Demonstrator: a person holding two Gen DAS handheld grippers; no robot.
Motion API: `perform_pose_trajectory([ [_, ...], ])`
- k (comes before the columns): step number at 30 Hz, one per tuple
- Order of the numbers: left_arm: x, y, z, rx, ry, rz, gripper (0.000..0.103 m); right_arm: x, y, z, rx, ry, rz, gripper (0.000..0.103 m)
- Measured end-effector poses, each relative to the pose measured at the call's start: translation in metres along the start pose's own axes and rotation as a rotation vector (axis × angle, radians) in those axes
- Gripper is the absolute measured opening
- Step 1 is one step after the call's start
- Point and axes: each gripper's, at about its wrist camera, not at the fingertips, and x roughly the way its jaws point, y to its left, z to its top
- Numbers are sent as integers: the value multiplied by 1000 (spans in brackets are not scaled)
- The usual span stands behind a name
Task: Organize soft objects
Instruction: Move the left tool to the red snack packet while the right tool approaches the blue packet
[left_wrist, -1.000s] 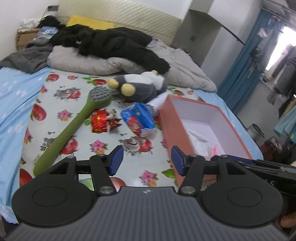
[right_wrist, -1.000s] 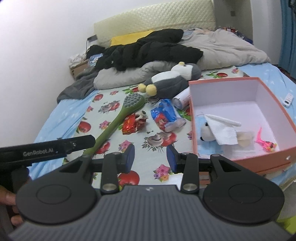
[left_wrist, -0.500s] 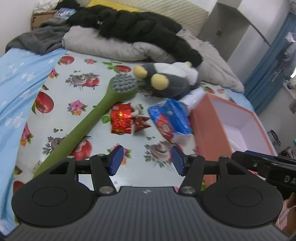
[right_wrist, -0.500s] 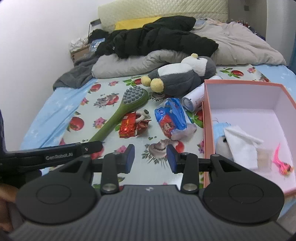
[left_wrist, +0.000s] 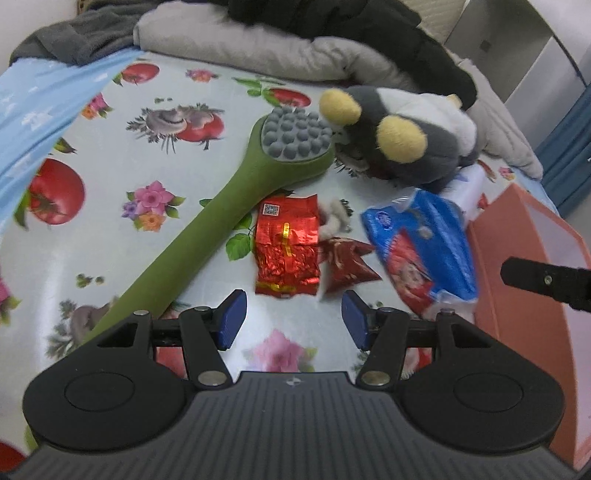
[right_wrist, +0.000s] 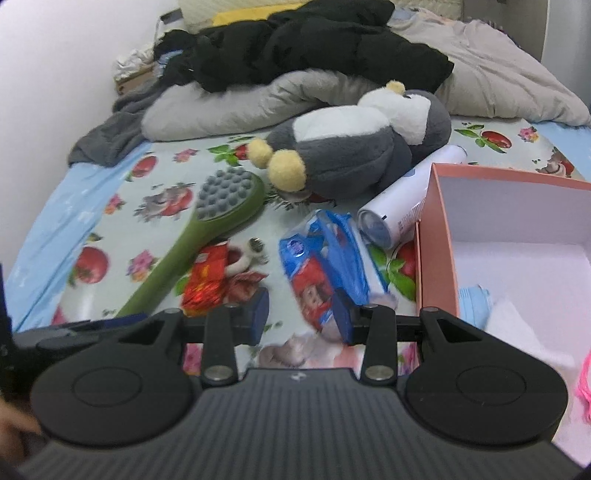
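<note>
1. Since both tongs hang empty, the left tongs (left_wrist: 291, 319) gape over the red foil packet (left_wrist: 286, 245).
2. The right tongs (right_wrist: 301, 315) stand parted at the blue tissue pack (right_wrist: 325, 266) (contact unclear, blurred).
3. The plush penguin (right_wrist: 354, 155) lies on the bed beside the pink box (right_wrist: 437, 236), probably its destination.

I'm working in a home bedroom. Everything sits on a bed (left_wrist: 110, 155) covered with a fruit-and-flower printed sheet, and at its far edge a rumpled grey duvet (right_wrist: 229, 107) is heaped under black clothing (right_wrist: 306, 48). A padded headboard (right_wrist: 236, 5) stands against the white wall, and blue curtains (left_wrist: 569, 147) hang at the right.
</note>
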Motion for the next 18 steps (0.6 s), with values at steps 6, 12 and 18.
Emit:
perform_pose_trajectory([
  [6,46,3,18,-23,22,17,63,48,-5,19,-7,21,-41,41],
  [12,74,-2,24,8,42,34,63,84,-12,21,-16,61,-89,41],
  [18,82,-4,27,30,49,29,57,103,-15,21,-8,80,-87,41],
])
